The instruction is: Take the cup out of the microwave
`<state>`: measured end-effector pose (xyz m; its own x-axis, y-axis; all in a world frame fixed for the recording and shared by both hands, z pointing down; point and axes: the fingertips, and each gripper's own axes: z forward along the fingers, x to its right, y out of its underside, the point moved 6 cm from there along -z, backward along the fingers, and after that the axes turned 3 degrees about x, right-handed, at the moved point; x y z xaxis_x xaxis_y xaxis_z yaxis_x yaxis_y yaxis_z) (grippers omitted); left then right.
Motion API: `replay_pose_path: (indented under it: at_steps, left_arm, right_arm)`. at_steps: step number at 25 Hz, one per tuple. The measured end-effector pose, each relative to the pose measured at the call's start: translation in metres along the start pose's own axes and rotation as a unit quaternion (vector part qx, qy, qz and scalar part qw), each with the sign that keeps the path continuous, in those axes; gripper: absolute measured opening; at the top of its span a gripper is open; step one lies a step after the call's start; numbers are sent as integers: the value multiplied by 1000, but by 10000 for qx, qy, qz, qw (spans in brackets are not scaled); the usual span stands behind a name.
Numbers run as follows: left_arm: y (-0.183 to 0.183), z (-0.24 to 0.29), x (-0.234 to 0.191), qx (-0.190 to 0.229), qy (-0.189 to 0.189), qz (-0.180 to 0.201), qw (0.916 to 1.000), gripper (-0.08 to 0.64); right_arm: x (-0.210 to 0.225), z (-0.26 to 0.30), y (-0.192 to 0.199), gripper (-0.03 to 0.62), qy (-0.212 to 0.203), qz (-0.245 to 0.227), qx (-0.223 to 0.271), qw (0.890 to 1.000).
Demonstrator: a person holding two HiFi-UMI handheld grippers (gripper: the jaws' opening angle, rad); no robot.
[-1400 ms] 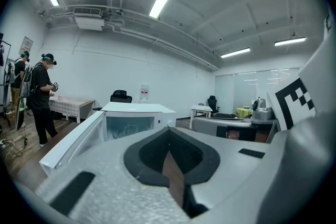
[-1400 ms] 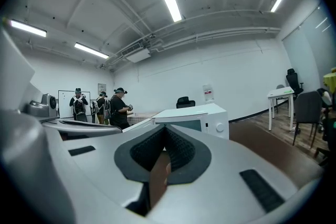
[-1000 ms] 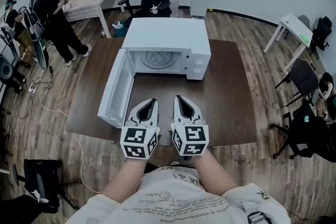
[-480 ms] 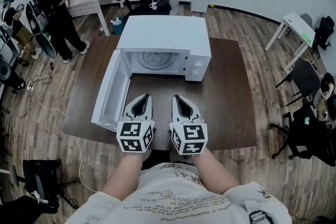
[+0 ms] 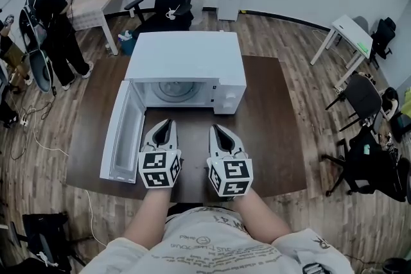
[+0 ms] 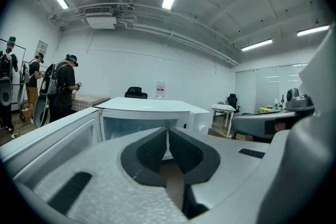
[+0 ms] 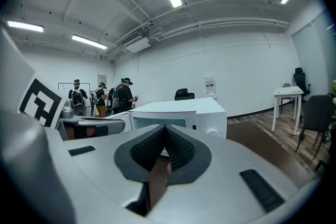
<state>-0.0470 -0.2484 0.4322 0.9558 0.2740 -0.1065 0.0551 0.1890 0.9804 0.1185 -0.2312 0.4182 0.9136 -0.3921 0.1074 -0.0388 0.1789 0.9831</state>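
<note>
— Where's the cup?
— I can't see one. The microwave (image 5: 186, 51) stands open on the table (image 5: 273, 131), its door (image 5: 121, 138) swung out to the left. Only the glass plate (image 5: 176, 88) shows inside, and the front of the cavity is hidden under the top.
— And the grippers?
— Both are empty, fingers pressed together. The left gripper (image 5: 162, 123) points straight into the opening. The right gripper (image 5: 216, 130) faces its right edge, so the left looks better placed to me.
</note>
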Motion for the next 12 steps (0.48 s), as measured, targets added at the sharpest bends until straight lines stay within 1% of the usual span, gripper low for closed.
replay_pose_path:
  at_steps: [8, 12]
  left_arm:
    - [15, 47, -26, -156, -160, -125, 9997, 12]
    - [22, 71, -37, -191, -417, -26, 9989, 12]
  right_arm:
    - [18, 21, 1, 14, 126, -57, -123, 9998]
    - [25, 29, 5, 14, 161, -62, -253, 9995]
